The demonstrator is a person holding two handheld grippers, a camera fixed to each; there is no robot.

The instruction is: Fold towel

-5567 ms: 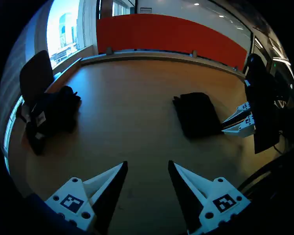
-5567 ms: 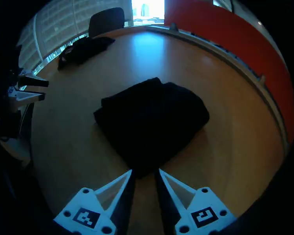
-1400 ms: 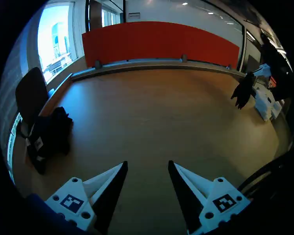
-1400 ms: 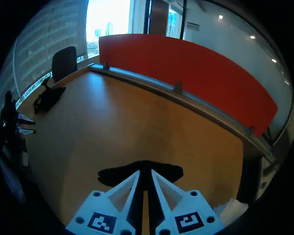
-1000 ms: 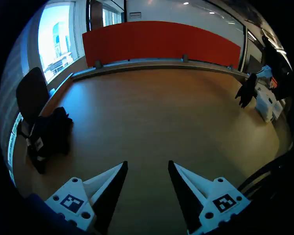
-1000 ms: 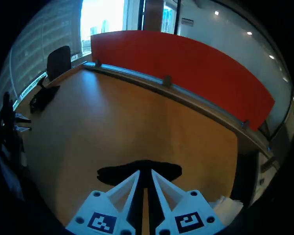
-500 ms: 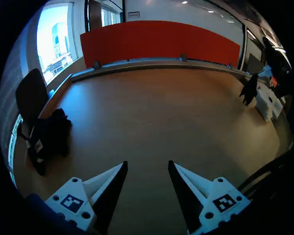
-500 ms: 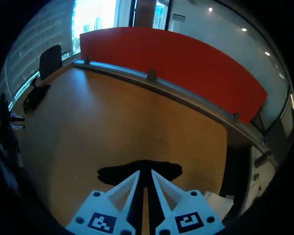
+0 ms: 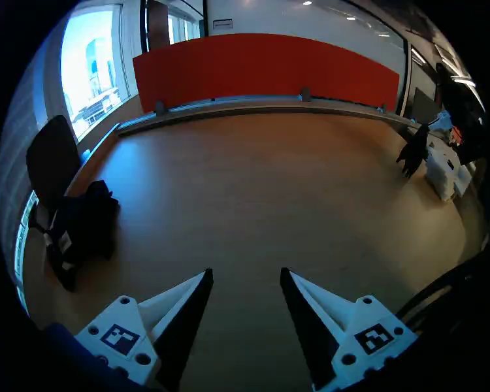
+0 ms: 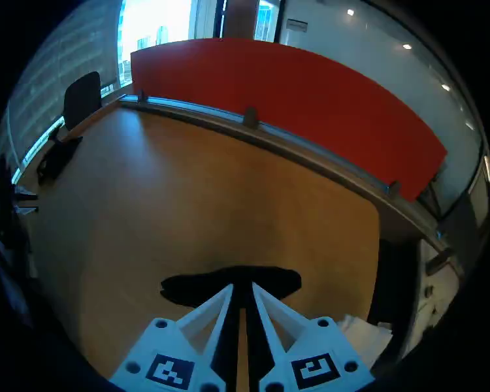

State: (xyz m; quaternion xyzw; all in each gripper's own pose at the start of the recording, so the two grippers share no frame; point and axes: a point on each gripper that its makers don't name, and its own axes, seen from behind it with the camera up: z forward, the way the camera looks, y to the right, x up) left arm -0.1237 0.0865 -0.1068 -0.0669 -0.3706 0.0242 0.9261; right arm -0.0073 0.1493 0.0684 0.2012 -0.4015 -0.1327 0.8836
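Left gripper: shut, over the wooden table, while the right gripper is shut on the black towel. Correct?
Not quite. The left gripper is open, its fingers well apart, over the wooden table; the left gripper view shows it. The rest holds: the right gripper is shut on the black towel.

Dim, warm interior; window (image 9: 91, 72) blown out, blue glare on table (image 9: 258, 183); strong fisheye bending at edges.

Left tongs (image 9: 245, 270) white; black pads (image 9: 189, 320); square markers (image 9: 119, 340).
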